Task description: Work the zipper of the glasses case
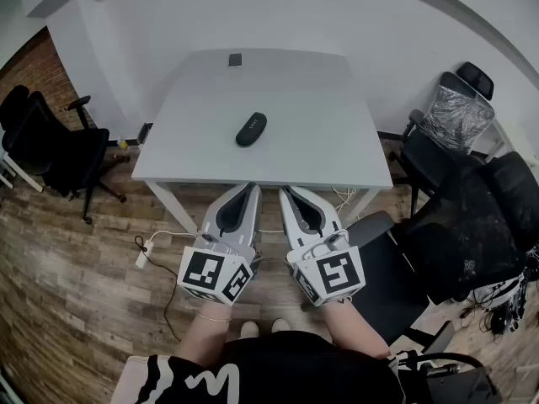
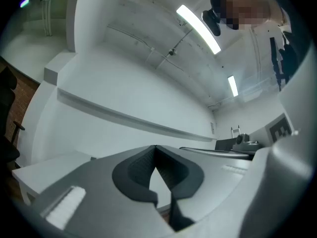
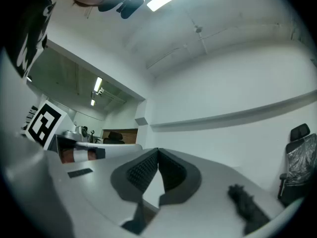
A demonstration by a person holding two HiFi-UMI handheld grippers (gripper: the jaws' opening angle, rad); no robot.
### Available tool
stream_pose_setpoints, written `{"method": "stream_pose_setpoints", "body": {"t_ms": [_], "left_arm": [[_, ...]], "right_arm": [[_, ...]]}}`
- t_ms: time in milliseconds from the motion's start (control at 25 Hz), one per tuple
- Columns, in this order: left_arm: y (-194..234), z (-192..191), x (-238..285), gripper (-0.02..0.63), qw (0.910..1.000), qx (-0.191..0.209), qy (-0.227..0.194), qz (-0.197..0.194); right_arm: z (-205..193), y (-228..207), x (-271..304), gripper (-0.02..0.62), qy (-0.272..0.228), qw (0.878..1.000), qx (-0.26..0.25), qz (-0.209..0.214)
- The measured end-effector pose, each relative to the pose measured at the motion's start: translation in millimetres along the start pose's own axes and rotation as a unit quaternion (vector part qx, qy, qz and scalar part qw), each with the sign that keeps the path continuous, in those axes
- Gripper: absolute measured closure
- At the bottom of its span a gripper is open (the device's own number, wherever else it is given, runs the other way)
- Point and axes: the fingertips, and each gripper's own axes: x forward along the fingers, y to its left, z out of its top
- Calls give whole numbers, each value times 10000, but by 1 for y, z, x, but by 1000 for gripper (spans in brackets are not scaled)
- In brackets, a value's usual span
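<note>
The black oval glasses case point(image 1: 251, 129) lies closed on the white table point(image 1: 337, 154), a little left of its middle. Both grippers are held side by side below the table's near edge, well short of the case. My left gripper point(image 1: 253, 188) has its jaws together with nothing between them, and its own view shows the dark pads point(image 2: 143, 165) meeting at the tip point(image 2: 155, 147). My right gripper point(image 1: 285, 192) is likewise shut and empty, pads touching point(image 3: 158, 150). Both gripper views face the white wall; the case is in neither.
A small dark flat object point(image 1: 235, 59) lies at the table's far edge. Black office chairs stand at the left point(image 1: 50, 146) and right point(image 1: 459, 116), with another close at my right point(image 1: 472, 225). A white power strip point(image 1: 143, 255) and cable lie on the wooden floor.
</note>
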Motion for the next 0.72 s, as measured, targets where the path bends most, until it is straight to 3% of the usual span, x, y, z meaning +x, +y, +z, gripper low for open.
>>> {"method": "stream_pose_setpoints", "body": {"t_ms": [440, 720], "left_arm": [[-4, 4, 22, 615, 9995, 114, -148, 269], [23, 1, 41, 615, 9989, 97, -226, 390]], "right_arm": [[-6, -25, 6, 589, -77, 9998, 45, 189], [-18, -43, 36, 589, -125, 9996, 113, 206]]}}
